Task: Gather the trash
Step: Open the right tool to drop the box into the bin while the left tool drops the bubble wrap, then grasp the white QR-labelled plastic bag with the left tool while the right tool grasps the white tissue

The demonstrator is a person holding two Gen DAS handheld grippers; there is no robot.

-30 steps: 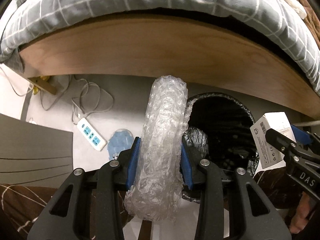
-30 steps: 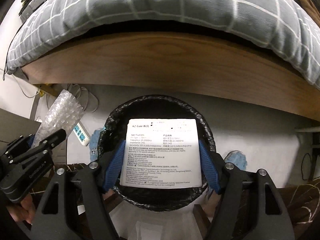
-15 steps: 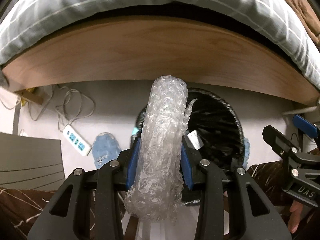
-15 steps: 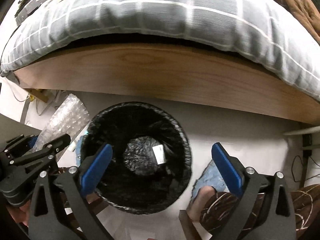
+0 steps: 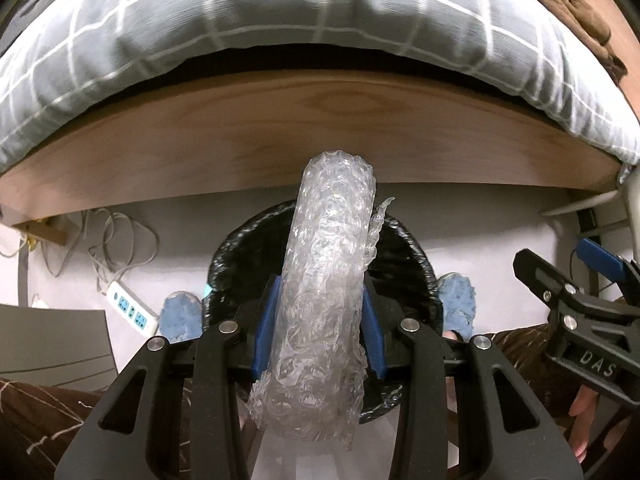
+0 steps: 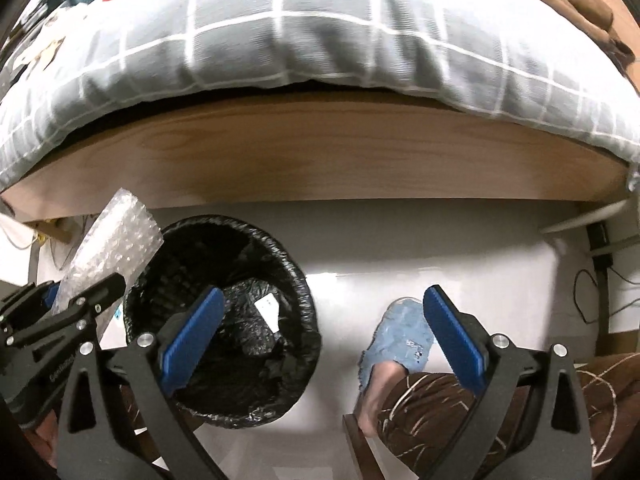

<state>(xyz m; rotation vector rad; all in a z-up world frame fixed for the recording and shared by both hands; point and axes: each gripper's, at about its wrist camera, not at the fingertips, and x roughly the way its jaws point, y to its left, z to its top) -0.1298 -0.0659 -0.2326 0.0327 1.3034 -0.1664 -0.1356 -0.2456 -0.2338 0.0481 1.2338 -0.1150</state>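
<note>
Only right view shows bin's (image 6: 224, 320) white box (image 6: 269, 312)

"DAS" (white letters) on right claw (image 5: 596, 276).

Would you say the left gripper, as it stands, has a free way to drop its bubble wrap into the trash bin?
Probably yes. The left gripper holds the bubble wrap directly over the open, black-lined trash bin, and the open right gripper sits off to the side, so nothing seems to block the drop.

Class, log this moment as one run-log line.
left gripper: shut on bubble wrap | right gripper: open | white box: in bin
</note>
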